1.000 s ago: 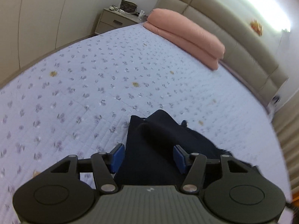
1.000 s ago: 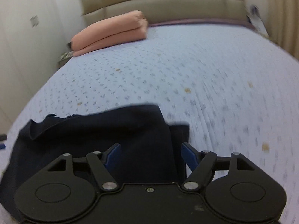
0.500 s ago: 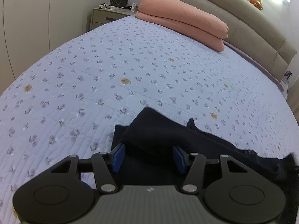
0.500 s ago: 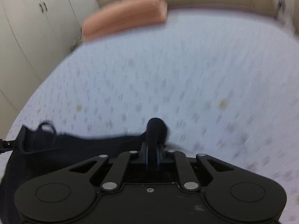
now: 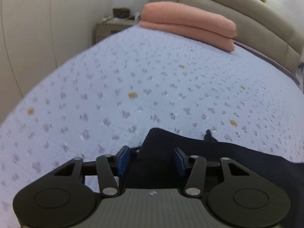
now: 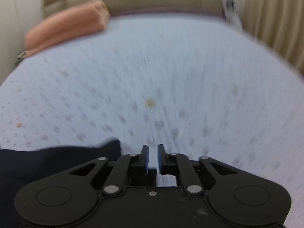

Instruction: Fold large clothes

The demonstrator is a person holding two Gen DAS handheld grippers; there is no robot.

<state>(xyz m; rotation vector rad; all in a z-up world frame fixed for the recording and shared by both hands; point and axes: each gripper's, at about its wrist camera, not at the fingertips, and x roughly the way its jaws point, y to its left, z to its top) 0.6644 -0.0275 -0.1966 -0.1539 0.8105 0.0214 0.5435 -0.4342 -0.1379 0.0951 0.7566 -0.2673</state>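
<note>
A dark navy garment (image 5: 190, 152) lies on the floral quilted bed (image 5: 133, 79). In the left wrist view my left gripper (image 5: 151, 158) is open, its blue pads on either side of the garment's raised edge. In the right wrist view the garment (image 6: 47, 163) lies to the lower left. My right gripper (image 6: 152, 156) has its jaws nearly closed with a narrow gap and nothing between them. It sits just right of the cloth's corner. The right wrist view is blurred by motion.
Two stacked pink pillows (image 5: 190, 28) lie at the head of the bed against a beige padded headboard (image 5: 237, 13). A nightstand (image 5: 112, 28) stands at the far left corner. Curtains (image 6: 269, 19) hang at the right. A white wardrobe wall (image 5: 38, 38) runs along the left.
My right gripper was shut on the garment's corner half a second ago; it has since let go, parted slightly and swung right. My left gripper stayed open over the cloth and tilted.
</note>
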